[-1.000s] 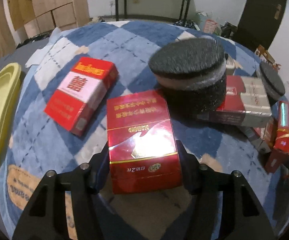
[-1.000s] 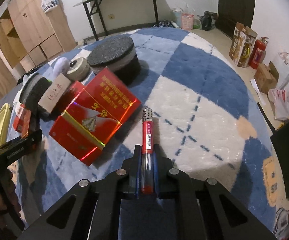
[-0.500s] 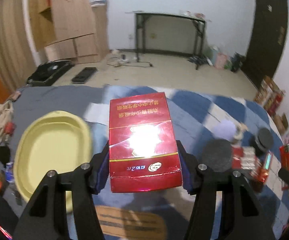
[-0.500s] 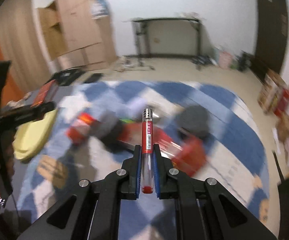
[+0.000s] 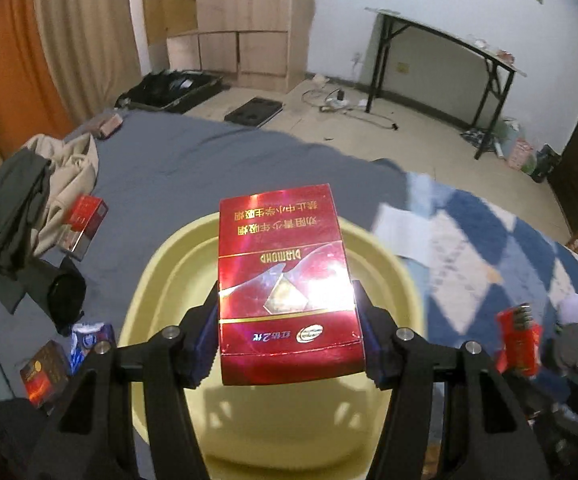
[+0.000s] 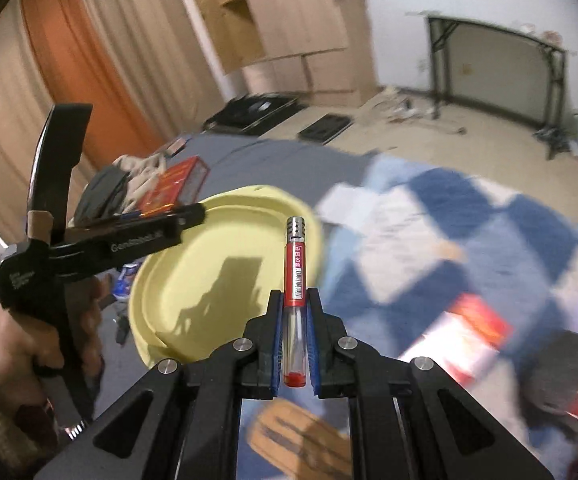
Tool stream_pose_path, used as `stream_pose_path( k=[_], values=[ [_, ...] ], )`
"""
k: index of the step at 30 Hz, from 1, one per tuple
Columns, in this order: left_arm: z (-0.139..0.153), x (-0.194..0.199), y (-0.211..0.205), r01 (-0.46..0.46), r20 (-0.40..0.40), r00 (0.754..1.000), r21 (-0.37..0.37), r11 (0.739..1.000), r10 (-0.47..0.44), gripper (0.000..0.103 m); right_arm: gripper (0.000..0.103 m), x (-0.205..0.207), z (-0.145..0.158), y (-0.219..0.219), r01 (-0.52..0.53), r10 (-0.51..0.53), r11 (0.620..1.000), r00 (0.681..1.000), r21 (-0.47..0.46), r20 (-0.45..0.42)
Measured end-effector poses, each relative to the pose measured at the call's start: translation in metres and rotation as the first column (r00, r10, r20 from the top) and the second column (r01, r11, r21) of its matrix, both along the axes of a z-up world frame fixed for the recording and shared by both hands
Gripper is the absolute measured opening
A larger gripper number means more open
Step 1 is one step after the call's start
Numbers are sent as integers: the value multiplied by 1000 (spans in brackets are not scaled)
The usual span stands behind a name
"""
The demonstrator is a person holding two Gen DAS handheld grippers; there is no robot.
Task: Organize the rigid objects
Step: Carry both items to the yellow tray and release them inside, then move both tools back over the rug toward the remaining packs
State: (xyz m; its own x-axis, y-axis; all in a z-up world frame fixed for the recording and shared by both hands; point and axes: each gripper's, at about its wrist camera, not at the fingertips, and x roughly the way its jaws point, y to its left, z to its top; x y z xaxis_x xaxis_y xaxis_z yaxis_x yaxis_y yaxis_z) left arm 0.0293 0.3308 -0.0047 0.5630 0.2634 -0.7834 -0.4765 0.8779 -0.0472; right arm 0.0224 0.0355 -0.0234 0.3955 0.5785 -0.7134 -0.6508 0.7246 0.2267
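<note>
Left gripper [image 5: 287,316]: clamped on red cigarette carton [image 5: 285,280], held above the yellow tray [image 5: 157,280]. Risk: the glossy wrap might slip before release. Right gripper [image 6: 294,344]: pinched narrow on red lighter [image 6: 295,276], protruding forward between the pads, beside the tray's near rim; a careless drop could miss it.

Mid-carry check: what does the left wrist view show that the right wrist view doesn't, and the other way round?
Only the left wrist view: the left gripper clamping the red DIAMOND box above the basin.

Only the right wrist view: the right gripper clamping the red lighter, and the hand holding the other gripper's handle.

Both: the yellow basin, the blue checked rug, the grey sheet and the black folding table.
</note>
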Motion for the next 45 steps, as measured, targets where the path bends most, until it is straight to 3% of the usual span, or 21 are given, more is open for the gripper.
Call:
stream_pose_path(
  k=[7, 12, 16, 19, 20, 22, 24, 25, 26, 27, 29, 31, 34, 41, 45],
  values=[
    [-46, 4, 35, -15, -68, 998, -59, 998, 11, 60, 10, 7, -47, 79, -85, 81, 993, 995, -79, -55],
    [-78, 5, 46, -19, -115, 993, -110, 994, 6, 60, 10, 16, -77, 101, -117, 106, 982, 991, -147, -75],
    [-91, 6, 58, -45, -125, 992, -154, 987, 26, 60, 10, 30, -95, 111, -121, 104, 974, 990, -190, -95],
    [-92, 7, 55, -31, -114, 993, -131, 991, 16, 60, 10, 17, -100, 126, -140, 127, 962, 990, -236, -67],
    [-92, 7, 54, -29, -114, 993, -126, 992, 15, 61, 10, 30, -98, 146, -143, 133, 959, 990, -244, -54],
    [-92, 7, 53, -29, -116, 993, -129, 991, 14, 69, 12, 33, -98, 149, -148, 141, 960, 989, -239, -47],
    [-90, 3, 56, -46, -106, 994, -152, 987, 30, 78, 19, 32, -96, 159, -157, 151, 961, 988, -229, -43],
    [-86, 0, 57, -56, -88, 995, -160, 985, 43, 79, 38, 31, -94, 151, -157, 155, 962, 988, -225, -28],
    [-79, -4, 57, -64, -64, 996, -163, 985, 54, 81, 46, 36, -93, 152, -153, 154, 964, 988, -218, -12],
    [-71, -6, 55, -70, -40, 997, -155, 985, 65, 88, 62, 34, -92, 143, -148, 152, 968, 988, -203, 0],
    [-53, -11, 45, -69, -7, 998, -112, 991, 69, 100, 72, 20, -72, 119, -120, 126, 979, 992, -165, 24],
    [-35, -7, 28, -35, 19, 999, -85, 996, 37, 103, 89, 4, -50, 90, -75, 82, 990, 995, -120, 52],
    [-4, 5, -7, 51, 40, 998, -73, 996, -49, 103, 99, -9, -15, 34, 29, -24, 998, 995, -55, 93],
    [78, 23, -126, 244, 101, 966, -46, 969, -239, 103, 103, -43, 58, -127, 260, -244, 964, 951, -61, 192],
    [124, 18, -194, 349, 162, 927, -32, 937, -340, 103, 103, -39, 75, -214, 361, -341, 928, 922, -92, 182]
  ],
)
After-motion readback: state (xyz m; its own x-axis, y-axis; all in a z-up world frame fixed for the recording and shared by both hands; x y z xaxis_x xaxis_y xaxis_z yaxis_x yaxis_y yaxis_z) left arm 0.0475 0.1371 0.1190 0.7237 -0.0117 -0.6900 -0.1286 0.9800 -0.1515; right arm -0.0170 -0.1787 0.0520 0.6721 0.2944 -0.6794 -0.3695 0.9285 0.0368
